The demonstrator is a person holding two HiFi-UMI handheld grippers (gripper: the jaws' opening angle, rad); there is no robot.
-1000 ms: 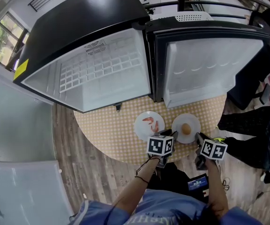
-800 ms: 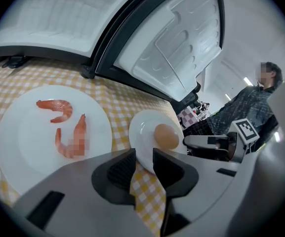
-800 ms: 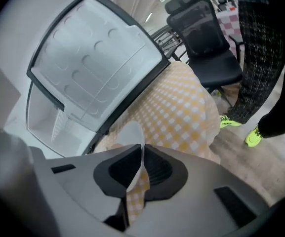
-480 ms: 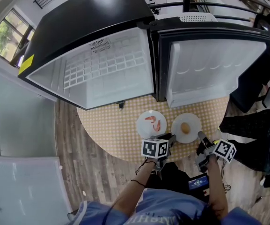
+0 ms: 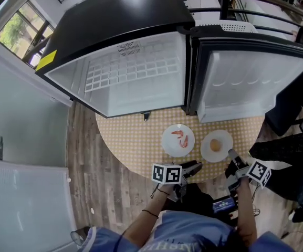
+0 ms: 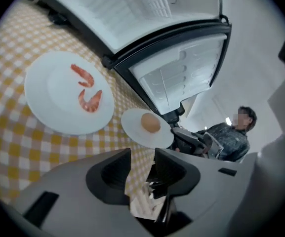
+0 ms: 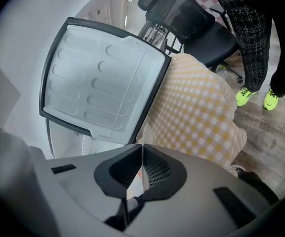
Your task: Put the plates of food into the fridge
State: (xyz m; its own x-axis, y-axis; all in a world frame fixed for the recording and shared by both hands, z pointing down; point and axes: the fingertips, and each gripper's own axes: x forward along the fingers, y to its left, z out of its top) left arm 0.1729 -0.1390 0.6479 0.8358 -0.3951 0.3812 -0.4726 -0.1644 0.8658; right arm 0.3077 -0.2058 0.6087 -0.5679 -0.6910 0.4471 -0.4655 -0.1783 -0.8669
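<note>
Since the right gripper [image 5: 230,154] rolled onto its side over the last moment, its jaws have come together on a thin white edge. I read that edge as the near-right rim of the right plate [image 5: 222,137], the one carrying a round tan piece of food, and the head view puts the tips right on that rim. Whether that plate has left the counter [image 5: 130,140] yet, I cannot tell from any view. My left gripper [image 5: 194,166] has drawn back from its spot close in between the two plates to the near edge of the counter. Its jaws have just been opening to a narrow gap, and only the check cloth shows through it, so it holds nothing. The shrimp plate [image 5: 170,146] lies untouched on the counter just left of the right plate, a little beyond the left tips. At the far side the fridge [image 5: 119,20] stands ready with its right door [image 5: 251,83] swung open. I judge the first plate is now gripped and ready to carry. With only one hold on the rim it could tip, so I would keep it level on the way to the far side.
</note>
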